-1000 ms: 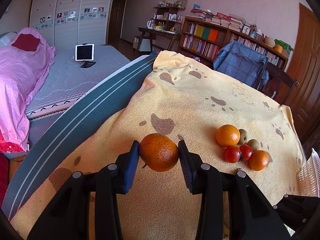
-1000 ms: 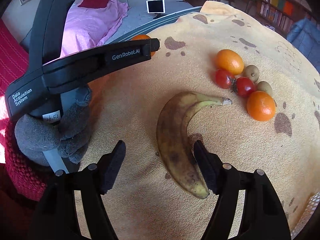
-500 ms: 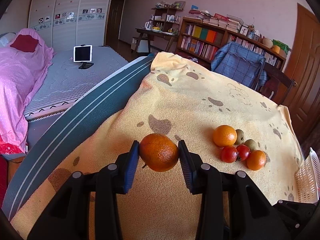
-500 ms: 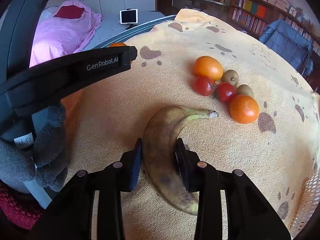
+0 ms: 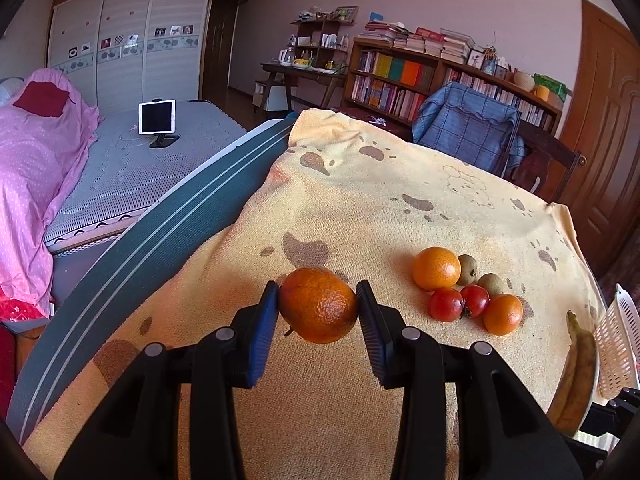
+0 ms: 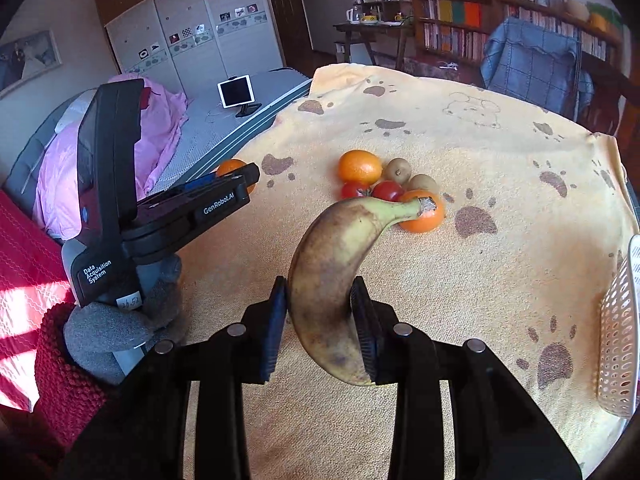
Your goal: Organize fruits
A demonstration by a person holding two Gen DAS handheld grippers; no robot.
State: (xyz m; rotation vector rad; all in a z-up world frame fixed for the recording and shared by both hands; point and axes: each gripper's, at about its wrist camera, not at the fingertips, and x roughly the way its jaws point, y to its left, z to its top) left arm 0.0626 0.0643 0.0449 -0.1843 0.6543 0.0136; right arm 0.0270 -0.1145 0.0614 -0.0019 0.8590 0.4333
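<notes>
My left gripper (image 5: pixel 318 312) is shut on an orange (image 5: pixel 319 310) and holds it above the yellow paw-print towel (image 5: pixel 380 184). My right gripper (image 6: pixel 320 312) is shut on a spotted banana (image 6: pixel 336 264) and holds it lifted over the towel (image 6: pixel 460 280). The banana also shows at the right of the left wrist view (image 5: pixel 578 372). On the towel lies a cluster: two oranges (image 6: pixel 359 167) (image 6: pixel 423 216), two tomatoes (image 6: pixel 386 191) and two kiwis (image 6: pixel 397 170). The same cluster shows in the left wrist view (image 5: pixel 468 292). The left gripper with its orange shows in the right wrist view (image 6: pixel 236 176).
A white perforated basket (image 6: pixel 618 332) stands at the towel's right edge; it also shows in the left wrist view (image 5: pixel 618 352). A bed with pink bedding (image 5: pixel 36 160) and a tablet (image 5: pixel 157 117) lies left. A bookshelf (image 5: pixel 440 76) and a chair (image 5: pixel 468 128) stand behind.
My right gripper closed on the banana and lifted it off the towel. My left gripper has kept hold of the orange and drifted slightly.
</notes>
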